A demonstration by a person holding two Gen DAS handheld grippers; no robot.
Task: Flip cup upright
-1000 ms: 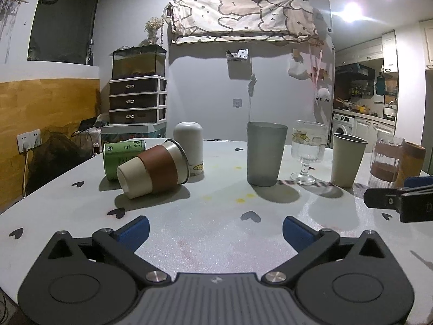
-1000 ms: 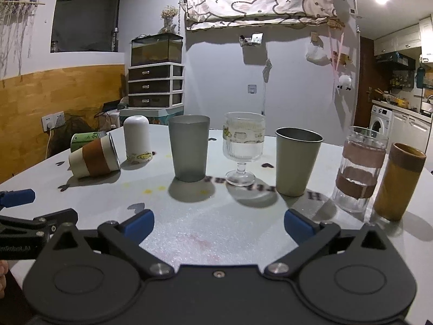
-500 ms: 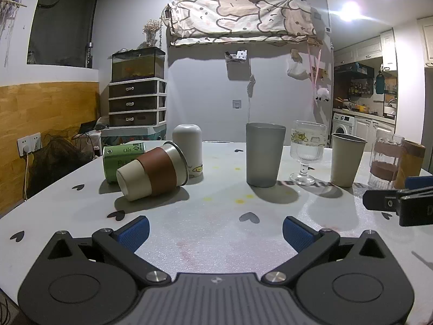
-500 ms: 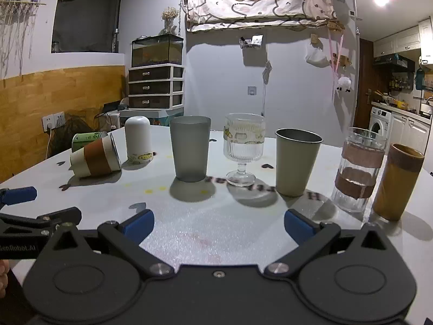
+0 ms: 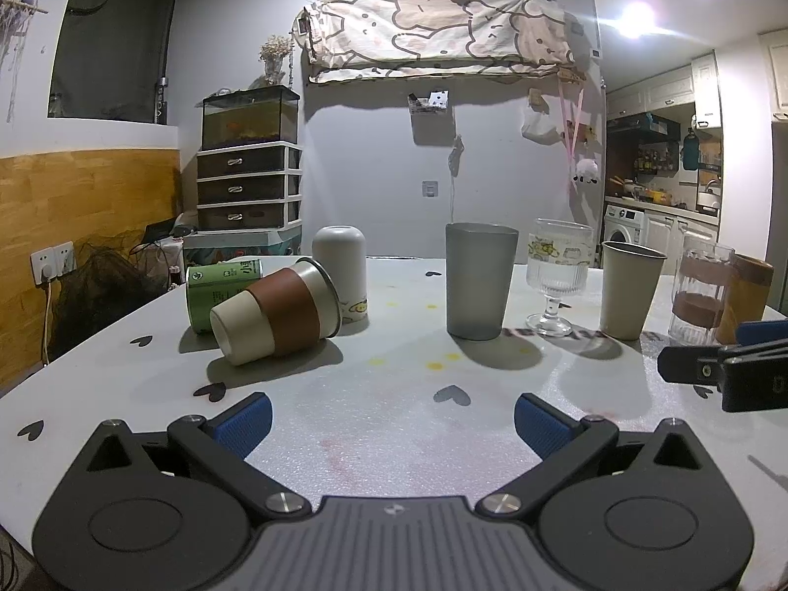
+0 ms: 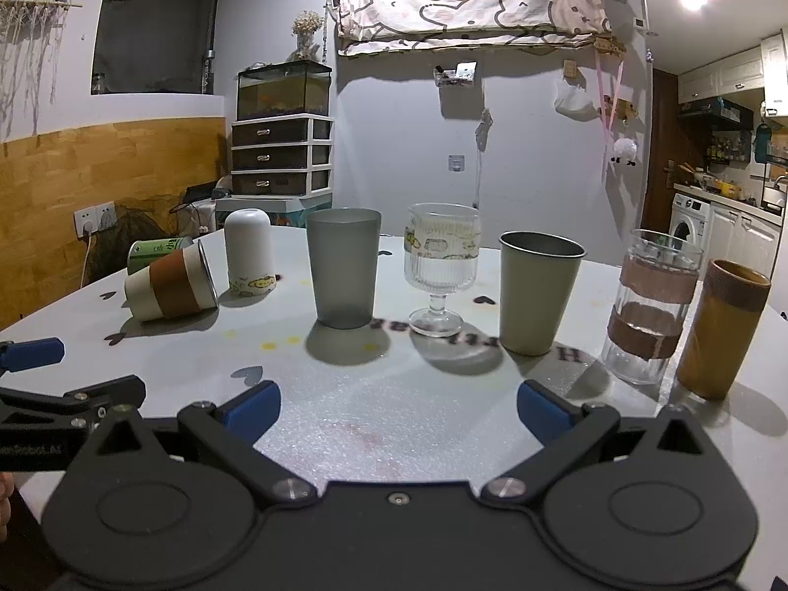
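Note:
A cream cup with a brown sleeve lies on its side on the white table, base toward me, left of centre; it also shows in the right wrist view. A green can lies on its side behind it. A white cup stands upside down beside it. My left gripper is open and empty, near the table's front, apart from the cups. My right gripper is open and empty, to the right of the left one.
A row stands upright across the table: a grey tumbler, a stemmed glass, a beige metal cup, a clear glass with brown bands and a brown tumbler. The table's left edge is near the lying cup.
Both grippers have shifted very slightly; the view of the cups is almost the same. No object has moved.

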